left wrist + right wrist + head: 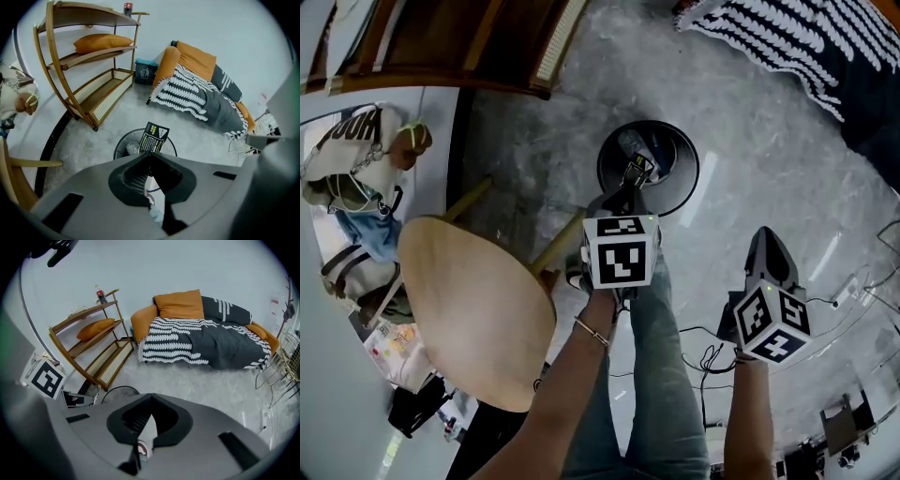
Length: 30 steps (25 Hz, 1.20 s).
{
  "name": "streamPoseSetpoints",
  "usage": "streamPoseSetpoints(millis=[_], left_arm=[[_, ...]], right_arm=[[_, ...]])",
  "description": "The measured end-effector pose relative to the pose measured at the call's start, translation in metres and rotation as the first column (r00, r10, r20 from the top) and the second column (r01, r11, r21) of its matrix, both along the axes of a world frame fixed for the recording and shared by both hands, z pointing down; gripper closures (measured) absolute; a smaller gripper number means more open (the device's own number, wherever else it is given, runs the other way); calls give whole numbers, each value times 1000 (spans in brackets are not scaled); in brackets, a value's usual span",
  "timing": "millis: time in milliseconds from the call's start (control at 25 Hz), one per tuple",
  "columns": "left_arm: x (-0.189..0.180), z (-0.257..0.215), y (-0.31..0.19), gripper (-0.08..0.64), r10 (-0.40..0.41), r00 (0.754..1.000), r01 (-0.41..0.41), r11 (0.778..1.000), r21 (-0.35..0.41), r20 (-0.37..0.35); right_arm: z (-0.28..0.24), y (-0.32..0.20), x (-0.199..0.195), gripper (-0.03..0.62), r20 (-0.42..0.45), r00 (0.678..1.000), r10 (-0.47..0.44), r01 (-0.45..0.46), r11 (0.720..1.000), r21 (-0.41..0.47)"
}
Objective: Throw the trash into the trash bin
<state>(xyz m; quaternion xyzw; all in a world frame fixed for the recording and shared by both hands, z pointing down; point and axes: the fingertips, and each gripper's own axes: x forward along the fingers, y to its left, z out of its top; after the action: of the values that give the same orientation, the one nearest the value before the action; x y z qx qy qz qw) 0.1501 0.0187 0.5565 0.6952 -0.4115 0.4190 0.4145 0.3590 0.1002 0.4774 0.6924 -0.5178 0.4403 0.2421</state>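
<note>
Marble floor (750, 141) with a black bin (680, 150) on it. The left gripper (150, 153) has its fingers pinched on a black wrapper (153, 138) right over the bin. The right gripper (151, 395) has its fingers closed on nothing.

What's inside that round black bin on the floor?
A crumpled clear plastic piece lies in the trash bin. The left gripper, jaws shut on a black packet above it, hides the rest of the inside.
</note>
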Motion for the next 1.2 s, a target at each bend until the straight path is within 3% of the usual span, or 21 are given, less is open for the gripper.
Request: streamPoseSetpoints(millis=[360, 800, 1000, 1200], left_arm=[[1, 9, 5, 481, -5, 1000, 5, 999, -35, -10], [-23, -16, -3, 482, -40, 999, 41, 999, 24, -21], [-46, -62, -9, 495, -56, 998, 57, 995, 82, -23], [-69, -143, -20, 526, -81, 996, 87, 980, 181, -37]], right_arm=[[5, -16, -1, 586, 8, 1000, -31, 31, 1000, 3], [-9, -28, -26, 586, 9, 997, -77, 76, 996, 50], [-30, -27, -47, 586, 16, 995, -100, 99, 993, 69], [-86, -35, -64, 586, 11, 991, -134, 131, 982, 133]])
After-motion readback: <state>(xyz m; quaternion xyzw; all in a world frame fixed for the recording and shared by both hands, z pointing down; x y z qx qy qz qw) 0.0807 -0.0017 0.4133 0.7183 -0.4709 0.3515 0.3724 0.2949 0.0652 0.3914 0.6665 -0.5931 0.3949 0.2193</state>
